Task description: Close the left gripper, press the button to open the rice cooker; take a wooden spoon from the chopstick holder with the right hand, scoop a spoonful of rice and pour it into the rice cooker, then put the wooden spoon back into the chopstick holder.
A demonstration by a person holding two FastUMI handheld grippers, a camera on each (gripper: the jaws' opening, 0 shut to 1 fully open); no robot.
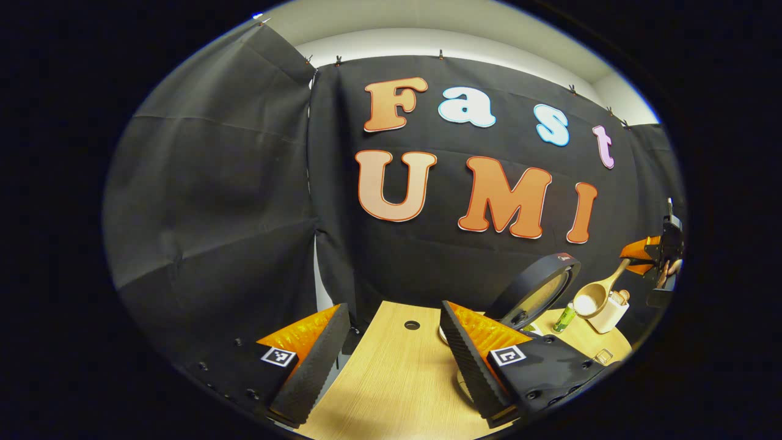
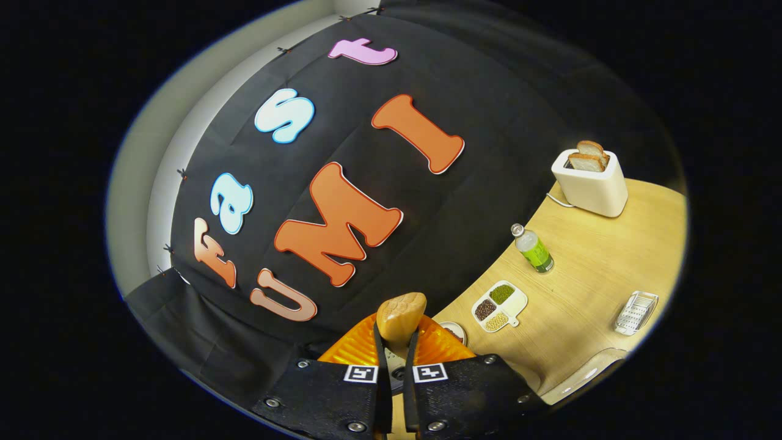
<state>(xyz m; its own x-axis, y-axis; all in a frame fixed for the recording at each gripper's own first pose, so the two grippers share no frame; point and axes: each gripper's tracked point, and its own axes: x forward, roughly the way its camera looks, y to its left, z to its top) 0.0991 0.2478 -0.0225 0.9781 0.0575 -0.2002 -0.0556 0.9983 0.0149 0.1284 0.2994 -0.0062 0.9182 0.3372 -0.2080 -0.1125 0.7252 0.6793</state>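
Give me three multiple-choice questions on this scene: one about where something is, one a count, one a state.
1. Where does the bottle stand?
A. On the table, between the toaster and the tray
B. Inside the cooker
C. On top of the toaster

2. How many bread slices sit in the toaster?
A. None
B. Two
C. Four

3. How is the cooker lid?
A. Raised open
B. Shut flat
C. Lying on the floor

Answers:
1 A: the right gripper view shows it upright on the wood between those two.
2 B: two tops stick out of the slots.
3 A: the left gripper view shows the lid tipped up on edge.
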